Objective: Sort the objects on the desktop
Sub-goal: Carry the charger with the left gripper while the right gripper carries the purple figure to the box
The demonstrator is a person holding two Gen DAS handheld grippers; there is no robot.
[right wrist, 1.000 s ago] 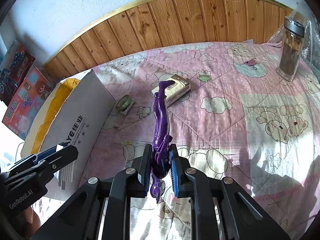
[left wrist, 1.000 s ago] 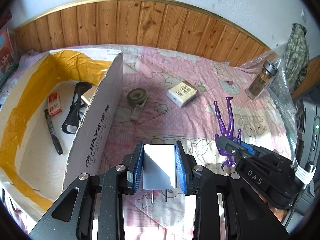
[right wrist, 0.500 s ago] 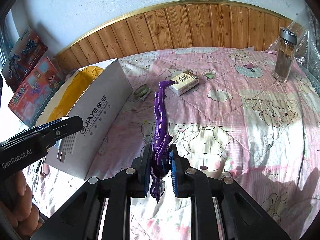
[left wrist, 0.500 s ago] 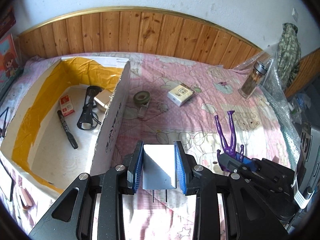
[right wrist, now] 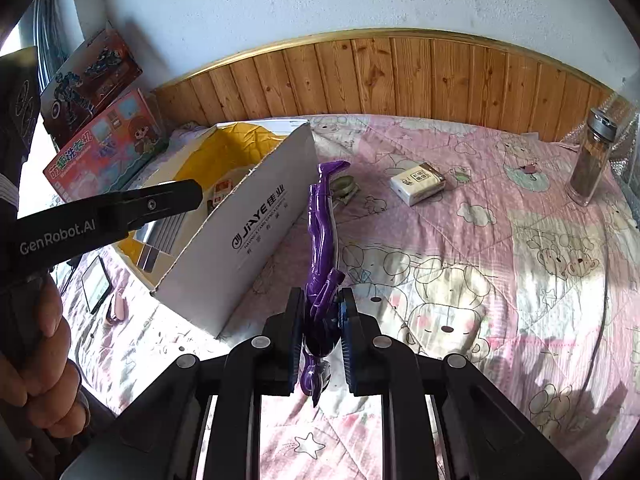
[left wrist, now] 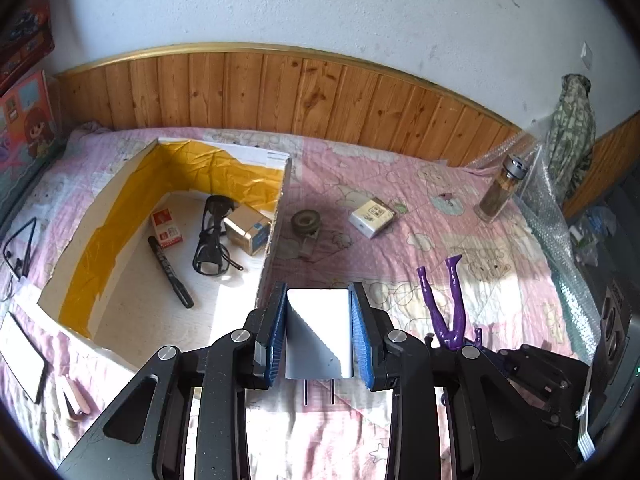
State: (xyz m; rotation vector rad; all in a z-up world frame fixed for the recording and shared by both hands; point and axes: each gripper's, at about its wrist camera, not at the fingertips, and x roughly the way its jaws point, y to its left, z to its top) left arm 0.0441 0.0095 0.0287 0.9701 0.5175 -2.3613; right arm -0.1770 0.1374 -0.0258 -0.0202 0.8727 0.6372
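Observation:
My left gripper (left wrist: pixel 319 300) is shut on a white plug charger (left wrist: pixel 316 336), prongs pointing back at the camera, held above the near right corner of the open cardboard box (left wrist: pixel 276 240). In the box lie black glasses (left wrist: pixel 212 240), a black marker (left wrist: pixel 170 272), a red-white pack (left wrist: pixel 167 232) and a gold box (left wrist: pixel 248 232). My right gripper (right wrist: pixel 322 294) is shut on a purple figurine (right wrist: pixel 322 220), legs pointing away, just right of the box wall (right wrist: pixel 256 240). A tape roll (left wrist: pixel 306 222) and a white pack (left wrist: pixel 374 216) lie on the pink bedspread.
A glass bottle (left wrist: pixel 504 188) stands at the far right beside bubble wrap (left wrist: pixel 552 216). A phone (left wrist: pixel 20 356) and a black cable (left wrist: pixel 20 248) lie left of the box. Toy boxes (right wrist: pixel 100 148) lean on the left wall. Wood panelling closes the back.
Both grippers have risen and pulled back with their loads, so the box and bedspread look smaller and are seen more from above. The right gripper has rolled somewhat.

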